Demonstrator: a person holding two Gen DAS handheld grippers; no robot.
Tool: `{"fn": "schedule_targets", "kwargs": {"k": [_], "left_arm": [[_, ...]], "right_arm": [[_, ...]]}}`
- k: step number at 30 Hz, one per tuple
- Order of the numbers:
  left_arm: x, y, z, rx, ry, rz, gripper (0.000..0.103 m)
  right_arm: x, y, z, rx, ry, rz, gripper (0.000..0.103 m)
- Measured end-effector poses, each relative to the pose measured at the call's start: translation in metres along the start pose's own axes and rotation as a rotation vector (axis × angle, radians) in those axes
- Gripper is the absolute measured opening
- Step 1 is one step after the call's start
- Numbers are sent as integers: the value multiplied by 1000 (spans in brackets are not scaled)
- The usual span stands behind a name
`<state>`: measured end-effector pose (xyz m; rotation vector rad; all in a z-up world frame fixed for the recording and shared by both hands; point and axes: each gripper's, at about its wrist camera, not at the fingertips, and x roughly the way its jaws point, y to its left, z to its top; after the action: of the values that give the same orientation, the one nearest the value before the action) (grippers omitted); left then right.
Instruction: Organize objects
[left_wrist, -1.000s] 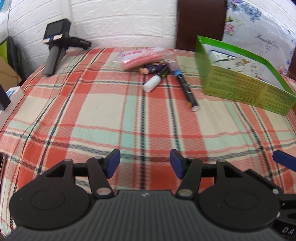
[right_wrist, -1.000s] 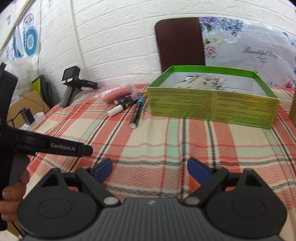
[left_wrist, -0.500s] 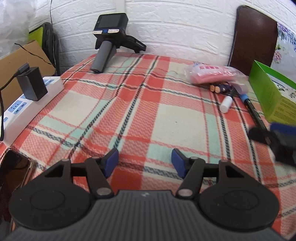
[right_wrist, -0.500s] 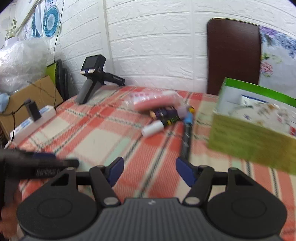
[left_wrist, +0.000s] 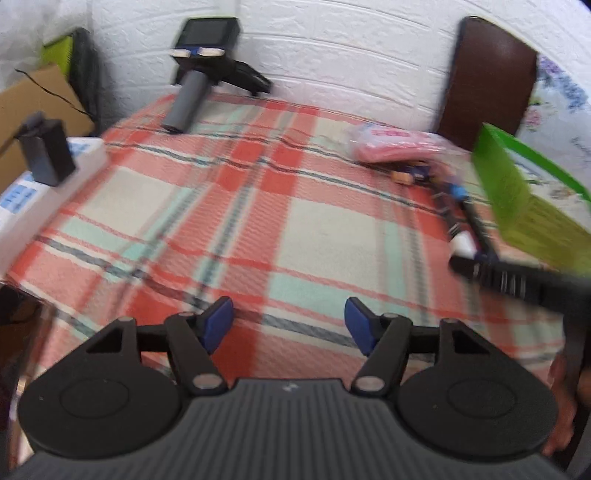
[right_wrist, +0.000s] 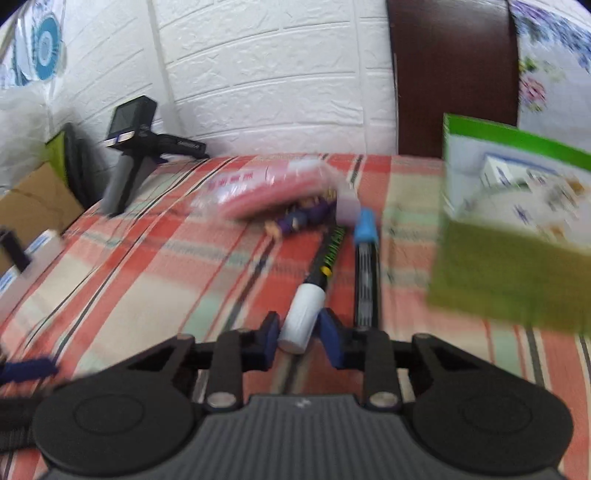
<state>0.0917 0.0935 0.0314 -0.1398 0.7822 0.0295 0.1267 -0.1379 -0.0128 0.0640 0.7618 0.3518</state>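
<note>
We have the right gripper (right_wrist: 298, 332) with its fingers around the white cap of the marker (right_wrist: 303, 318) near the worktop's right edge, beside the green box (right_wrist: 513, 236) (probably its destination). The left gripper (left_wrist: 289, 325) waits with fingers spread, holding nothing. Labels are too blurred to read.

This looks like a room in a home: a table under a red, cream and mint plaid cloth (left_wrist: 258, 206) stands against a white brick-pattern wall (left_wrist: 351, 55). A dark brown chair back (left_wrist: 487, 81) rises at 1 o'clock beside a floral fabric (right_wrist: 546, 55). At 9 o'clock sit a cardboard box (left_wrist: 33, 107) and a white power strip (left_wrist: 22, 199) carrying a black plug.
</note>
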Motion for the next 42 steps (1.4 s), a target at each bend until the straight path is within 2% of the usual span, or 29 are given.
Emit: {"fn": "schedule_targets", "kwargs": {"k": [3,6,7,9,10,12,16,19,23,27,32,34,35,36,39,42], "left_arm": [[-4,-18,0,-6,74,-140,68],[-1,-41,-3,-24,163,-279,68],[2,-48,-5,-41,195,-308,68],[4,-61,-7,-55,209,-328,67],[5,-68,-8,-48,217,-341,63],[8,-79,-11,-48,244,-357,27],[-2,-99,-4,-34,226,-363,26],[-13,-130,19,32,175,-394,24],[-15,-193,56,154,119,-448,23],[0,-264,85,261,77,-517,22],[44,-325,101,329,63,-508,26],[64,-339,102,356,53,-438,33],[71,-344,101,372,43,-391,33],[76,-344,101,381,39,-364,33],[71,-333,97,398,6,-388,37],[58,-324,94,409,-46,-351,38]], "right_arm": [[-40,-1,-34,8,21,71,19],[-65,-6,-50,57,35,133,19],[-69,-9,-52,85,40,154,19],[-72,-16,-55,138,51,207,19],[-74,-18,-57,149,52,225,19],[-79,-21,-61,160,46,254,19],[-95,-34,-62,176,-18,257,19],[-111,-49,-51,171,-118,216,19],[-128,-87,-27,201,-256,134,19],[-133,-139,2,238,-364,22,19],[-103,-200,32,277,-392,-85,19],[-80,-214,40,271,-368,-135,24],[-69,-219,42,262,-348,-159,35],[-65,-221,42,256,-349,-180,36],[-66,-216,33,233,-403,-184,41],[-76,-206,23,193,-442,-202,42]]}}
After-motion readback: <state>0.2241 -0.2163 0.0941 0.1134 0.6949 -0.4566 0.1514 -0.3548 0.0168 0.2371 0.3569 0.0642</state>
